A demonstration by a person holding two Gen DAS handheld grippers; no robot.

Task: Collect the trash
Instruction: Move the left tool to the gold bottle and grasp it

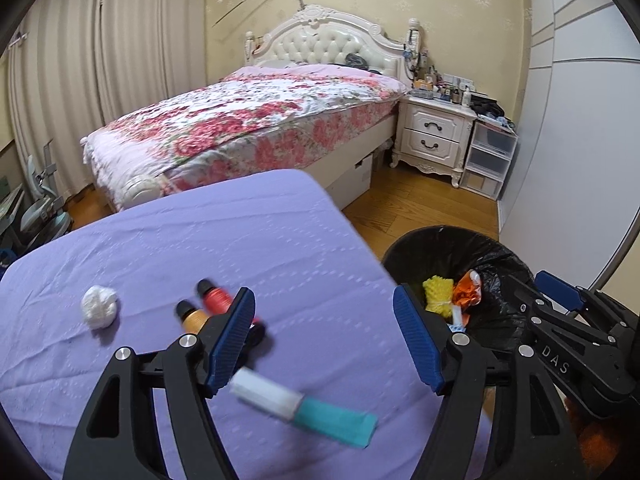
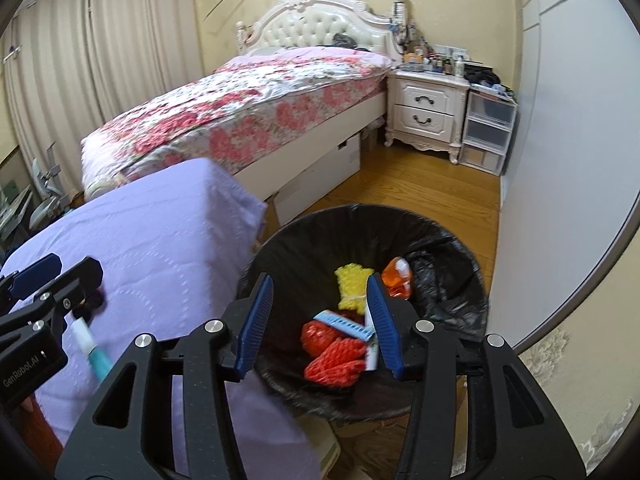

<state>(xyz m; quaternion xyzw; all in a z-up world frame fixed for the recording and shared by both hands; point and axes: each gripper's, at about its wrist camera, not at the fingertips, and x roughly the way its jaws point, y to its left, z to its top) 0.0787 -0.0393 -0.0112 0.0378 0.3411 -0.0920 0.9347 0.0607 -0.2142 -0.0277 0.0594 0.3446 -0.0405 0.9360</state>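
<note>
Desk (image 1: 200,240) draped in lilac cloth, with the black-lined bin (image 2: 304,240) standing on the floor just off its right edge; taking the bin as landmark. Inside the bin: orange netting, yellow sponge, blue comb, an orange-and-white bottle.

Right tool (image 2: 320,320) hanging directly over the bin mouth, released, nothing between the pads. Left tool (image 1: 324,340) over the desk beside the bin, released too, jaws wide and empty.

Still on the desk, nearest the bin: teal-and-white tube (image 1: 304,408), lying flat just under the left tool. Farther from the bin: two small bottles (image 1: 204,304), one red, one orange, partly hidden behind the left finger. Farthest: crumpled white tissue (image 1: 100,306).

Probably next: the tube. Best approached with pads straddling its narrow width, closing on the teal half for a firm hold, then carried clear over the rim before letting go. Risk: rolling on the cloth if nudged sideways.
</note>
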